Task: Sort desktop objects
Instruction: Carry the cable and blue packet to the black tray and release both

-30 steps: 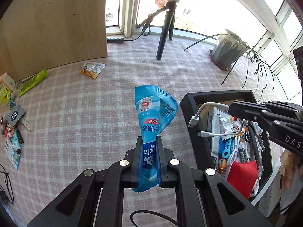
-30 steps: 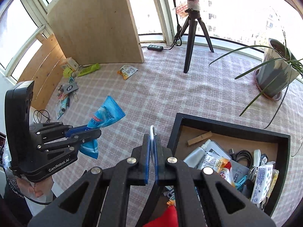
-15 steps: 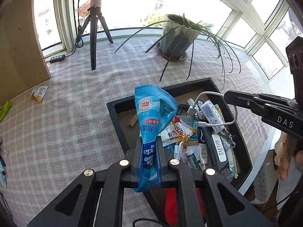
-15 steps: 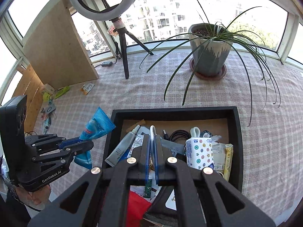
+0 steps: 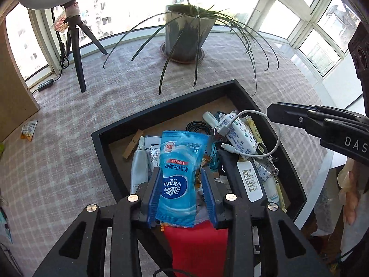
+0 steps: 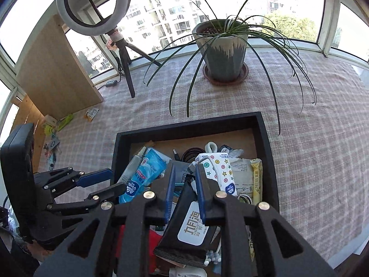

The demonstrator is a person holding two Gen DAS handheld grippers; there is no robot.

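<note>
— Both tongs have come over the tray (image 5: 166, 108) since a second ago, when the left tongs (image 5: 182, 184) hung over bare cloth; and they have opened?

— Yes. The left fingers were pinched on the blue packet (image 5: 178, 180); they now stand spread, with the packet loose between them, above the tray's near left part. Whether it touches a pad, I cannot tell.

— And the right tongs (image 6: 184, 191)?

— Parted too, over the tray's middle, gripping nothing. The white cable (image 5: 260, 136) seen from the left wrist loops beneath them; whether it hangs from a finger or lies on the pile, I cannot tell.

— Room inside the tray?

— Little. Its near half is heaped: a black tube (image 6: 191, 228), a dotted tissue pack (image 6: 221, 168), a grey tube (image 5: 138, 164), a red pouch (image 5: 196, 247). Only the far strip by the back wall shows bare brown floor, with a clothespin (image 5: 132, 144) at the left corner.

— Outside it?

— Open checked cloth on the bench (image 6: 311, 150) to the right and behind. The plant (image 6: 222, 53) stands beyond the back wall, its leaves drooping over that edge. The tripod (image 6: 125, 62) stands far left.
</note>
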